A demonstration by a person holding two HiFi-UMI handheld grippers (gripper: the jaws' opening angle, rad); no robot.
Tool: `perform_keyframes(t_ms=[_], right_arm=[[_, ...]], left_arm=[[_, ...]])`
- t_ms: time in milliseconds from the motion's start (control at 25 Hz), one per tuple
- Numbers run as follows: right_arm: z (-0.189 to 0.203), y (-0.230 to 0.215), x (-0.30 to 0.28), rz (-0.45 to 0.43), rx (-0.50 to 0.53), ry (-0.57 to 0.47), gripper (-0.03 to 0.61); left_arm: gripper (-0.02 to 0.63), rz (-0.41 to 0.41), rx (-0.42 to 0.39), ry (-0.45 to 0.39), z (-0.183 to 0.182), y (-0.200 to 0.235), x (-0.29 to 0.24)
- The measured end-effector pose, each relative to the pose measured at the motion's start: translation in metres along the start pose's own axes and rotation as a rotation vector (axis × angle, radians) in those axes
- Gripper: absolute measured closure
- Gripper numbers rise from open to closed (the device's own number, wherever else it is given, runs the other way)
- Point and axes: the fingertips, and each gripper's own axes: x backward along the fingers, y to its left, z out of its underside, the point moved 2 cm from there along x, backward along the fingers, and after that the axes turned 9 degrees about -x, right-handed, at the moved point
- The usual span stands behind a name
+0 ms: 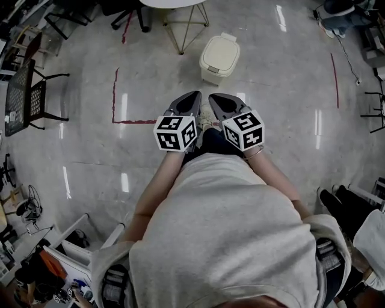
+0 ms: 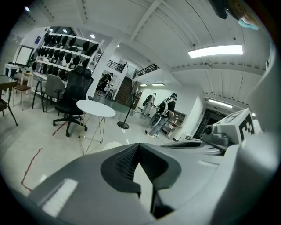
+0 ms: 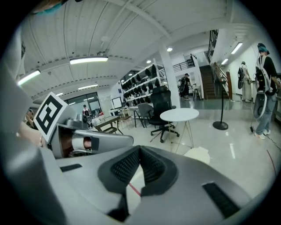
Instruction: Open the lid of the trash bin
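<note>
A cream trash bin stands on the floor ahead of me with its lid down. Both grippers are held side by side at waist height, well short of it. My left gripper is shut, its tips meeting with nothing between them, as the left gripper view also shows. The right gripper is likewise shut and empty. A corner of the bin peeks over the right gripper's body; a pale patch of the bin shows in the left gripper view.
A round white table on thin legs stands just beyond the bin, with a black office chair behind it. Red tape lines mark the floor at left. Black chairs sit far left. People stand in the distance.
</note>
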Motion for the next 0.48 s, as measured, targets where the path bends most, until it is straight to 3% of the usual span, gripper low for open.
perform_keyframes(t_ms=[160, 480], right_arm=[[-0.024, -0.043, -0.025, 0.012, -0.030, 0.035, 0.571], [-0.094, -0.113, -0.070, 0.042, -0.027, -0.005, 0.571]], left_arm=[[0.604, 0.033, 0.054, 0.013, -0.018, 0.017, -0.043], [0.604, 0.022, 0.027, 0.007, -0.074, 0.063, -0.118]])
